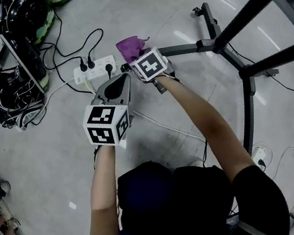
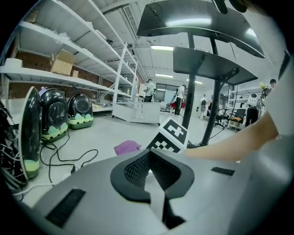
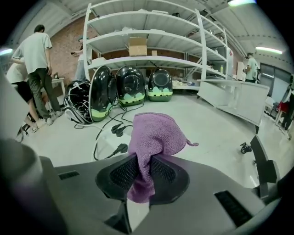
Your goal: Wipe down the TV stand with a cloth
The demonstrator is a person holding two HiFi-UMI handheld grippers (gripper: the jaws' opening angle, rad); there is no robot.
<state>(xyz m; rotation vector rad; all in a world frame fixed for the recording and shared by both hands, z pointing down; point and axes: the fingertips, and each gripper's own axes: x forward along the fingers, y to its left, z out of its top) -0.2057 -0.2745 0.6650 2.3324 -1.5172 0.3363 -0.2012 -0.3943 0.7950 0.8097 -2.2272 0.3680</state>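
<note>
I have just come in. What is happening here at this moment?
A person holds a gripper in each hand above the floor. The right gripper is shut on a purple cloth, bunched above its jaws. The left gripper is shut and empty. Wiping has not begun: the cloth touches no surface, and a black stand is at the right.

Both bare forearms reach forward from the near edge. We hold the right grey two-jaw gripper point(image 3: 143, 170) farther out, jaws pinched on a purple microfibre cloth point(image 3: 154, 133). The left grey two-jaw gripper point(image 2: 149, 166) sits nearer, jaws together, nothing between.
</note>
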